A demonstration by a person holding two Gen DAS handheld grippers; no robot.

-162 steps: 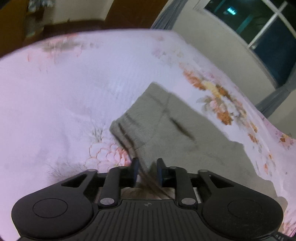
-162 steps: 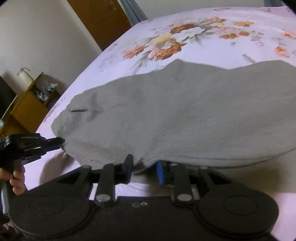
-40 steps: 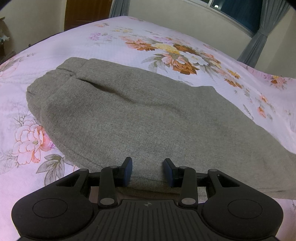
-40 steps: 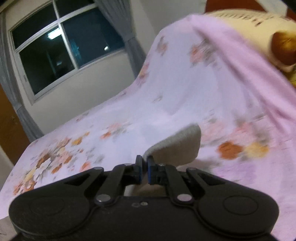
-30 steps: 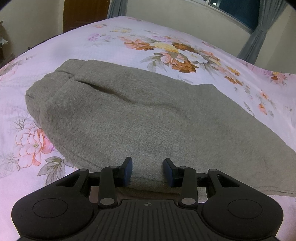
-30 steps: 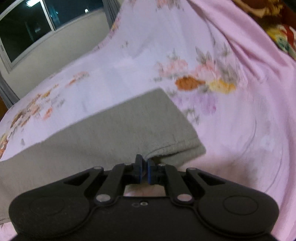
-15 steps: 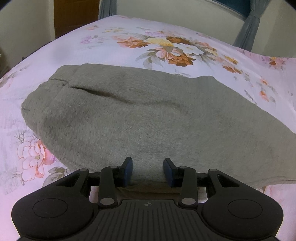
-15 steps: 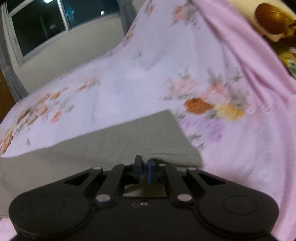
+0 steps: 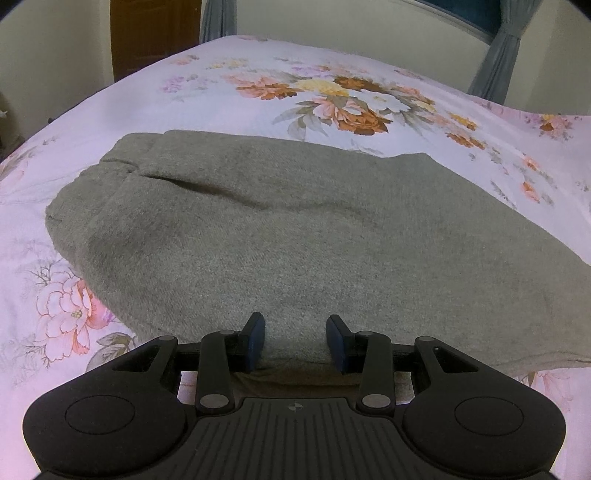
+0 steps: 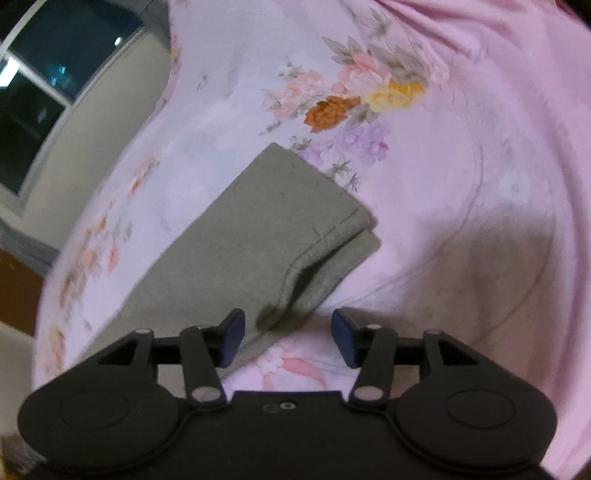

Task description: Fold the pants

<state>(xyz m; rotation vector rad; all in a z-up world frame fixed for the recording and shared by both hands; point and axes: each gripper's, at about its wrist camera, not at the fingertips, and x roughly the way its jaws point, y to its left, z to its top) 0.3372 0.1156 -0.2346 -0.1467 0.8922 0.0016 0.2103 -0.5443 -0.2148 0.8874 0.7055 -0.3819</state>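
The grey pants [image 9: 280, 229] lie folded lengthwise on a pink floral bedsheet [image 9: 332, 88], waistband at the far left. My left gripper [image 9: 295, 341] is open with the near long edge of the pants between its fingers. In the right wrist view the leg-cuff end of the pants [image 10: 280, 229] lies flat, two layers showing. My right gripper [image 10: 286, 339] is open just over the near cuff corner, holding nothing.
The bed's pink sheet [image 10: 461, 177] rises in folds at the right. A window [image 10: 48, 74] and wall stand beyond the bed. A brown door [image 9: 147, 33] and grey curtains [image 9: 495, 70] are at the far side.
My right gripper, shut on the cuff end half a second ago, has opened and let the cuffs drop flat on the bed. The left gripper stays open at the pants' edge.
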